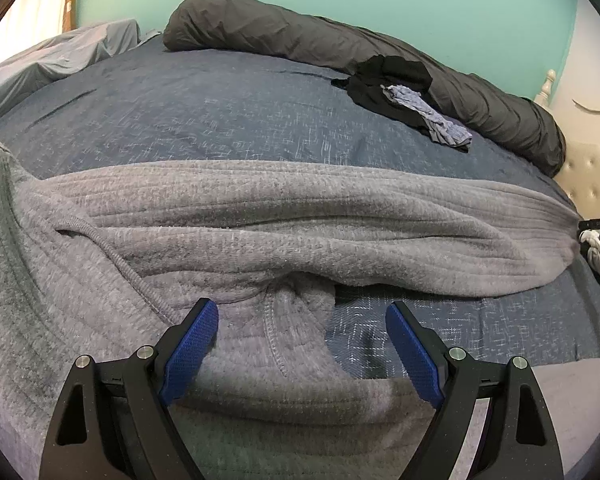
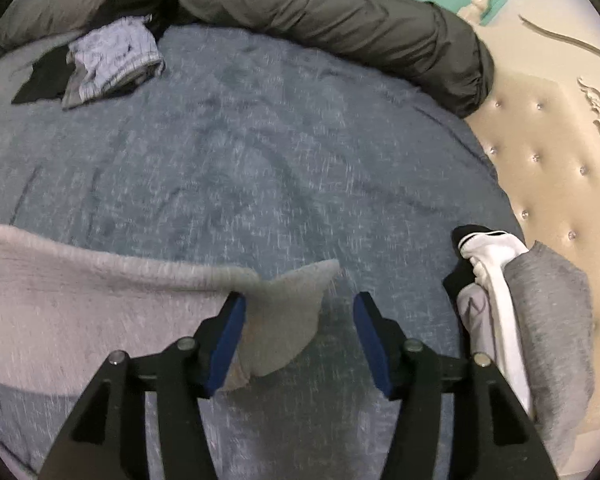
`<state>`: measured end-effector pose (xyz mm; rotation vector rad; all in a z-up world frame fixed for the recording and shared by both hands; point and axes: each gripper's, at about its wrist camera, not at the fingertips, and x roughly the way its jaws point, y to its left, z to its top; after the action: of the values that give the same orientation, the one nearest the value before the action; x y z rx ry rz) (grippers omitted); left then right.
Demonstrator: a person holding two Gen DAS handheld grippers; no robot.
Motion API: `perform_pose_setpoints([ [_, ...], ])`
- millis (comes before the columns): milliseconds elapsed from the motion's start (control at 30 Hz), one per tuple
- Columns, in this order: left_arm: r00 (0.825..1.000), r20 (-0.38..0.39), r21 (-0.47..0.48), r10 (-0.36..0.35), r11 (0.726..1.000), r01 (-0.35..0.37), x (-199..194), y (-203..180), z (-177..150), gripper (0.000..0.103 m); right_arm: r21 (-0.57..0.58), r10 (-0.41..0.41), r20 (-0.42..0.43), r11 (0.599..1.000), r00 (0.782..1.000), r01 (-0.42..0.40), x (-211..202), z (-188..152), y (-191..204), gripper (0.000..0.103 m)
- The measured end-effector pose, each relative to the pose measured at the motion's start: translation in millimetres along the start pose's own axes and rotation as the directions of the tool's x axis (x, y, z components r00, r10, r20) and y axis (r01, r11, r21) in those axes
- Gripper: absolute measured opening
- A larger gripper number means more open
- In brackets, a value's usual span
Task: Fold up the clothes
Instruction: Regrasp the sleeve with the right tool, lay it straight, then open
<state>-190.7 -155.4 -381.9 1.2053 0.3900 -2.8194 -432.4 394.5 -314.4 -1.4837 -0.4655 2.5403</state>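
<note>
I have the grey fleece hoodie (image 1: 236, 216) spread across the blue bedspread (image 1: 204, 104), a sleeve folded over its body; my left gripper (image 1: 302, 320) hangs just over it, jaws wide, holding nothing; my right gripper (image 2: 300, 312) stands partly open, the sleeve's cuff (image 2: 288, 312) beside its left pad (image 2: 224, 348), seemingly loose, though blur hinders judgement.

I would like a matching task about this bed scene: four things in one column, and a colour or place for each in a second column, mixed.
Things:
1. hoodie
2. rolled duvet
3. claw pads
4. headboard

Descriptions:
A. dark grey, along the far edge of the bed
B. cream, tufted with studs
C. light grey, spread in front of the claws
D. blue, textured

Pairs: 1-C, 2-A, 3-D, 4-B
</note>
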Motion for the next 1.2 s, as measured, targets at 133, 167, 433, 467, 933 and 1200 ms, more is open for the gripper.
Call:
perform_pose_setpoints([
  [133,1.0,0.002,-0.002,-0.004,1.0,0.004,-2,0,-1,0.089,0.033,-0.028,0.036,0.999,0.999,0.027,1,-11,-5,0.057],
  [167,1.0,0.002,-0.002,-0.005,1.0,0.005,-2,0,-1,0.089,0.057,-0.044,0.046,0.998,0.998,0.041,0,-13,-9,0.057],
  [433,1.0,0.002,-0.004,-0.01,1.0,0.01,-3,1,-2,0.089,0.406,0.194,0.055,0.892,0.979,-0.199,15,-41,-50,0.057],
  [467,1.0,0.002,-0.003,-0.01,1.0,0.01,-3,1,-2,0.089,0.435,0.221,0.064,0.871,0.973,-0.226,18,-44,-50,0.057],
  [933,1.0,-0.002,0.01,0.001,1.0,-0.001,0,-1,-3,0.089,0.452,0.367,0.098,0.812,0.925,-0.37,52,-35,-5,0.008],
  [1200,1.0,-0.004,0.018,-0.009,1.0,0.009,-1,-2,-3,0.09,0.46,0.261,0.138,0.837,0.955,-0.295,39,-40,-49,0.006],
])
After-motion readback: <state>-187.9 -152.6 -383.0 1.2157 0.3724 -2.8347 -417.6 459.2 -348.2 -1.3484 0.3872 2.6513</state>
